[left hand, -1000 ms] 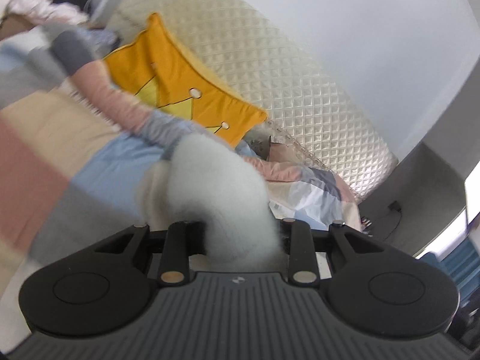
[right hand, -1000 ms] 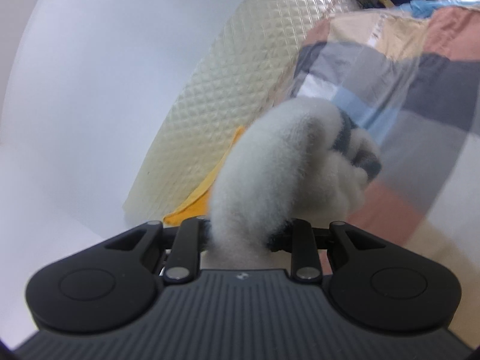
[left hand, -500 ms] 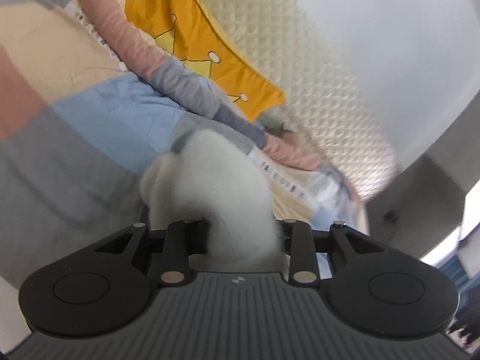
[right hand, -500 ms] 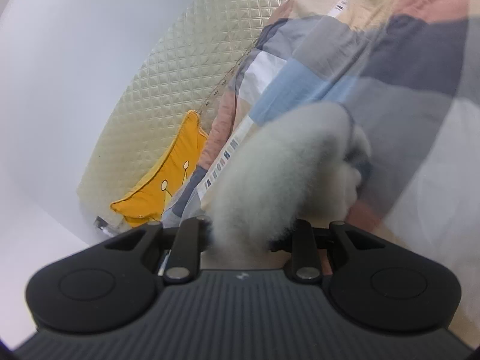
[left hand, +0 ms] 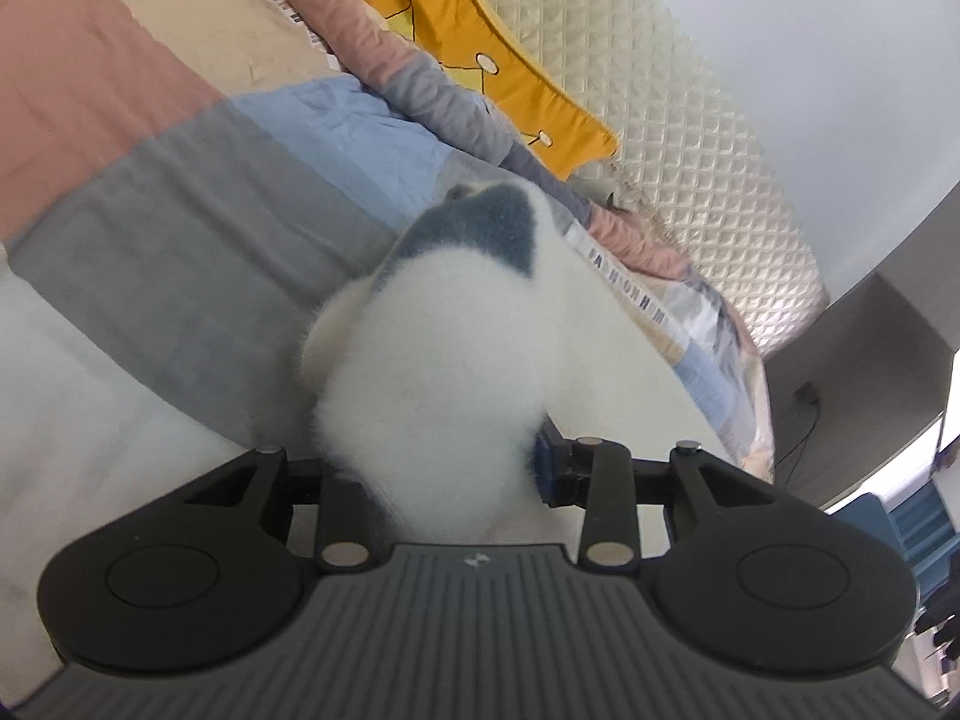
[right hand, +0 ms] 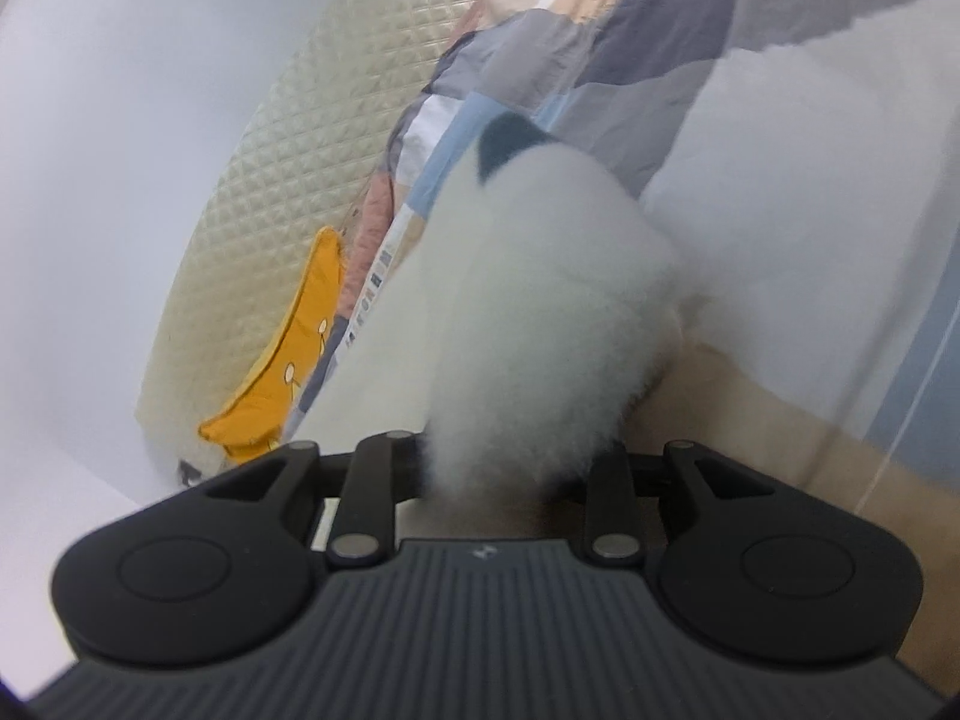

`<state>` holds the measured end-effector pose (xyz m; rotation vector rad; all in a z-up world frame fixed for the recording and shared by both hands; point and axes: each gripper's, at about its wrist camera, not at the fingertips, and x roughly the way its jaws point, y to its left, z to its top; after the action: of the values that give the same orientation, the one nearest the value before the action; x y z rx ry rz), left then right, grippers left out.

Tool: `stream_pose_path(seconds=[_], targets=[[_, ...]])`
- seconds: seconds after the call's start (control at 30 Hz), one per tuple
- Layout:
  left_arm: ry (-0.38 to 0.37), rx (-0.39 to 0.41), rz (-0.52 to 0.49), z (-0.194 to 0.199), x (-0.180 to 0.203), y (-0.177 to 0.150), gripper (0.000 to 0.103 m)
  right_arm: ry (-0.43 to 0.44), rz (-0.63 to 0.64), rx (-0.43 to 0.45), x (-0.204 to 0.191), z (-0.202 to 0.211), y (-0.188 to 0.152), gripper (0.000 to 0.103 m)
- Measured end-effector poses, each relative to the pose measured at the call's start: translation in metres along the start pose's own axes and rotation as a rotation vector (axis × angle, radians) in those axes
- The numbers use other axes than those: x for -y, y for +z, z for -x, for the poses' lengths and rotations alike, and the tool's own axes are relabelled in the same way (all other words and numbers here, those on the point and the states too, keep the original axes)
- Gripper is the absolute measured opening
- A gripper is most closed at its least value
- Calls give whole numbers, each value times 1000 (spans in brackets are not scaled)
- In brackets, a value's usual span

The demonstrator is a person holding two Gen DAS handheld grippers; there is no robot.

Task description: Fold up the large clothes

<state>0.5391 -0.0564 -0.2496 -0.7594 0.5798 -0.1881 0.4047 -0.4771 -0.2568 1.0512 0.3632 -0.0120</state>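
A fluffy white garment with a dark grey-blue patch fills the middle of both views. In the left wrist view my left gripper is shut on a bunch of the white garment, which hides the fingertips. In the right wrist view my right gripper is shut on another bunch of the same garment; more of its white pile spreads over the bed at right. Both bunches are held just above the patchwork bedspread.
The bed has a colour-block quilt in pink, grey, blue and cream. An orange crown cushion leans on the quilted cream headboard; the cushion also shows in the right wrist view. A grey cabinet stands beyond the bed.
Both grippers have swung down towards the bed with the garment still clamped. The dark patch of the garment has come into view in both views, and the white pile now lies on the bed.
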Motion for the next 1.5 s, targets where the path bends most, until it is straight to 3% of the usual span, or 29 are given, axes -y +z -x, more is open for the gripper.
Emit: stream_pose_path(seconds=[0.13, 0.3, 0.47, 0.6, 0.83, 1.07, 1.3, 1.5], targets=[[22, -30, -7, 17, 5, 3, 42, -38, -24, -20, -5, 3, 5, 37], [56, -30, 4, 66, -4, -5, 42, -62, 55, -3, -8, 48, -5, 37], [83, -27, -120, 122, 31, 11, 42, -72, 114, 40, -22, 105, 4, 37], [63, 7, -231, 175, 82, 31, 42, -9, 186, 98, -66, 148, 25, 37], [-3, 91, -402, 281, 171, 45, 42, 119, 409, 175, -179, 231, 40, 37], [-17, 124, -579, 374, 217, 20, 43, 115, 622, 150, -255, 304, 9, 37], [-24, 150, -670, 436, 223, -21, 47, 111, 717, 108, -276, 354, -39, 37], [30, 146, -739, 459, 213, -56, 48, 100, 763, 86, -273, 377, -71, 37]])
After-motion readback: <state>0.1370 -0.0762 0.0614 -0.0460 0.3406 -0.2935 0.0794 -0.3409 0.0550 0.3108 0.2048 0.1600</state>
